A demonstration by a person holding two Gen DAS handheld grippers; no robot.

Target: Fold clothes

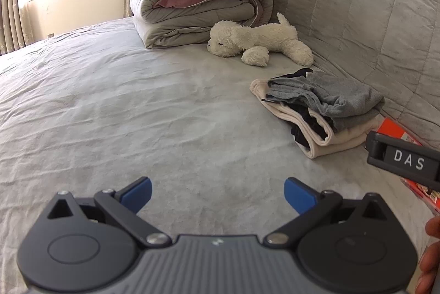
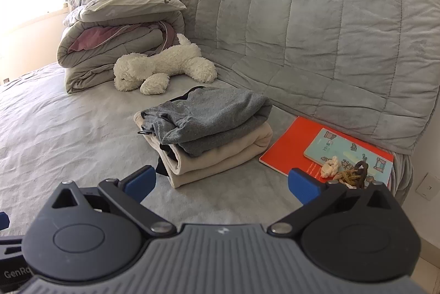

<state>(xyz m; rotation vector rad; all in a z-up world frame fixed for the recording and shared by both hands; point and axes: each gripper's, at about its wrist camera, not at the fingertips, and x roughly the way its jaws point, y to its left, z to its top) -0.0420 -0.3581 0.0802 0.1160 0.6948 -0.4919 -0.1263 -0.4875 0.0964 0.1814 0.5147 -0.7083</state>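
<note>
- Here, I see a grey bed (image 1: 110,101) with a folded stack of clothes (image 2: 209,134) lying on it near the quilted headboard (image 2: 316,32): a grey garment on top, cream below, something dark tucked between.
- My left tool (image 1: 217,193) has its blue-padded fingers spread apart, holding nothing, over bare sheet.
- My right tool (image 2: 221,184) is likewise spread wide and empty, just in front of the stack.
- Only the right wrist view shows the red book (image 2: 288,153) whole, with a pale blue booklet (image 2: 349,153) and small knotted items on it; the left view cuts it to a sliver.
- Only the left view shows part of the right tool's body, lettered "DAS", and a fingertip edge.
- A white plush dog (image 1: 258,42) lies beside folded bedding (image 1: 198,5).
- I cannot make out the dark garment's shape.
</note>
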